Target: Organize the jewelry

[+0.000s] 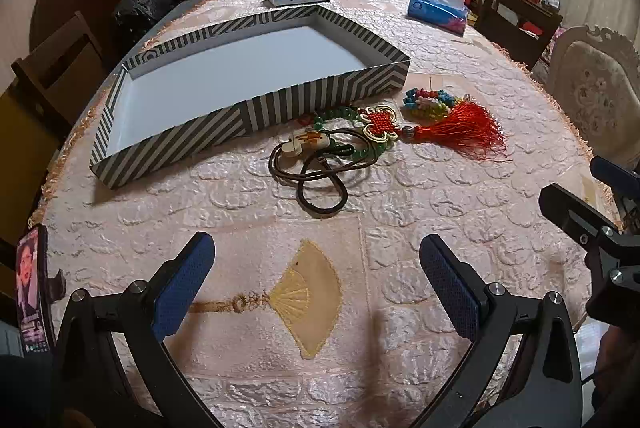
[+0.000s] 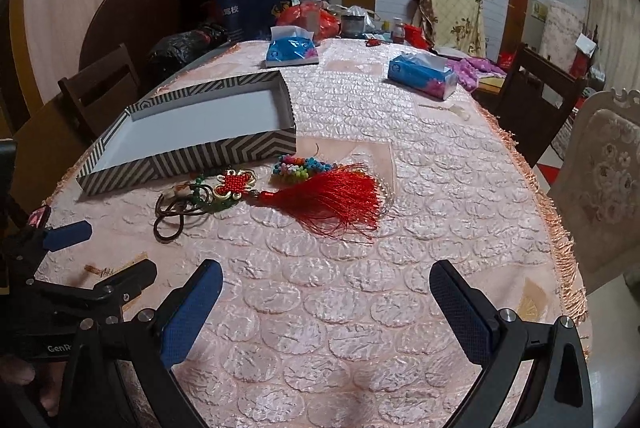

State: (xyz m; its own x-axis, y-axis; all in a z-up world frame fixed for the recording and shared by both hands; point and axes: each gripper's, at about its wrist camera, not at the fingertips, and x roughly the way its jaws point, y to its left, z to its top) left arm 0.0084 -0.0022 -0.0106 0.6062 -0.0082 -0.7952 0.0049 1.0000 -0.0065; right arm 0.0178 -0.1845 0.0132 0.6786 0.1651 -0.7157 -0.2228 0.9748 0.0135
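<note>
**Desk:** Where do the edges fall, and how much bare cloth lies around the jewelry?

**Photographer:** A pink embossed tablecloth (image 1: pixel 248 196) covers the round table; its fringed edge (image 2: pixel 560 228) curves away at 3 o'clock in the right wrist view. A shallow striped box (image 1: pixel 320 100) with a white floor sits at 11 o'clock from the left gripper (image 1: pixel 316 284), its near wall just beside the jewelry. A broad band of bare cloth separates both grippers from the pile. Two blue tissue packs (image 2: pixel 424 74) lie well beyond, toward 12 and 1 o'clock.

**Desk:** And the pieces themselves?

**Photographer:** Clustered at 12 o'clock in the left wrist view. A dark cord necklace (image 1: pixel 320 180) with a pale pendant (image 1: pixel 308 142) loops nearest the gripper. A green bead strand (image 1: pixel 340 116) lies under a red Chinese knot (image 1: pixel 380 126), whose red tassel (image 2: pixel 336 200) fans toward 3 o'clock. A multicoloured beaded piece (image 1: pixel 428 102) touches the tassel's far side, near the box corner.

**Desk:** How are the grippers posed?

**Photographer:** Both hang low over the cloth, pointing toward the box. The left gripper's blue-padded fingers (image 1: pixel 184 284) are spread wide, with nothing between them. The right gripper (image 2: pixel 324 312) is likewise wide apart and holds nothing. It sits at 3 o'clock of the left one; each shows at the other's frame edge. A fan motif (image 1: pixel 312 292) on the cloth lies between the left jaws.
</note>
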